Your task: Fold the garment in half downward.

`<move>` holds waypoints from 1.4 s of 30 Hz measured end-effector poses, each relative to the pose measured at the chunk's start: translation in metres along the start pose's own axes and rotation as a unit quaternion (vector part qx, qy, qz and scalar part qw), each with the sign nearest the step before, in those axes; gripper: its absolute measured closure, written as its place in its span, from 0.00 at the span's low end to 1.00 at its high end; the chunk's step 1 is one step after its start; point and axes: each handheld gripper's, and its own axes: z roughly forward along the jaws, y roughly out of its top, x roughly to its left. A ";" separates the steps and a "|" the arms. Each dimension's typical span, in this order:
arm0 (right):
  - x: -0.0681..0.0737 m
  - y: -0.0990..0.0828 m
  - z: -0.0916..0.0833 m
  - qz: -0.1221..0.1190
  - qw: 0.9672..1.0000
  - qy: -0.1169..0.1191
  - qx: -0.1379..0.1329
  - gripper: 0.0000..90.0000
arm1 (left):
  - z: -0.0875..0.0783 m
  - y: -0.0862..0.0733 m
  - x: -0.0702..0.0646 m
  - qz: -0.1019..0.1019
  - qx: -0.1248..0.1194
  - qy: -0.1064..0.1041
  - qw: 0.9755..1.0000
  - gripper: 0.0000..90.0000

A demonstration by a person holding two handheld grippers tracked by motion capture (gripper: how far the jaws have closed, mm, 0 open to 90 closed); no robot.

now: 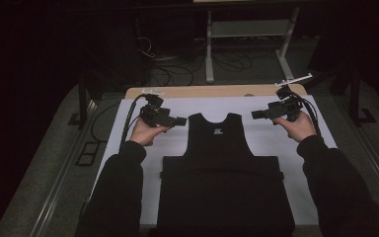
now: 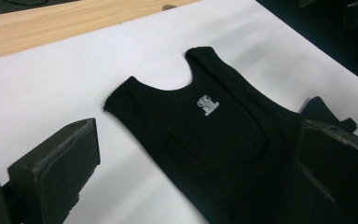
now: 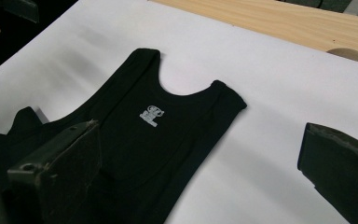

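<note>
A black tank top lies flat on the white sheet, straps toward the far edge, a small white logo below its neckline. Its lower part shows as a wider dark block nearer the person. My left gripper hovers left of the left strap, pointing inward, jaws wide open and holding nothing. My right gripper hovers right of the right strap, also open and holding nothing. In the left gripper view the gripper frames the top; in the right gripper view the gripper spans the tank top and bare sheet.
The sheet covers a wooden table whose bare edge runs along the far side, with a round hole in it. Beyond stand a white metal frame and cables on the dark floor.
</note>
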 end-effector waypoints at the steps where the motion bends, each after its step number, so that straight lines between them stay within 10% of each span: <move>1: -0.001 0.001 0.001 -0.001 1.000 0.000 0.000 0.00 | 0.001 0.000 0.002 -0.002 -0.001 0.001 1.000 0.00; 42: -0.035 0.004 0.057 0.057 0.998 -0.029 0.000 0.03 | 0.060 -0.001 0.042 -0.072 -0.002 0.021 0.997 0.01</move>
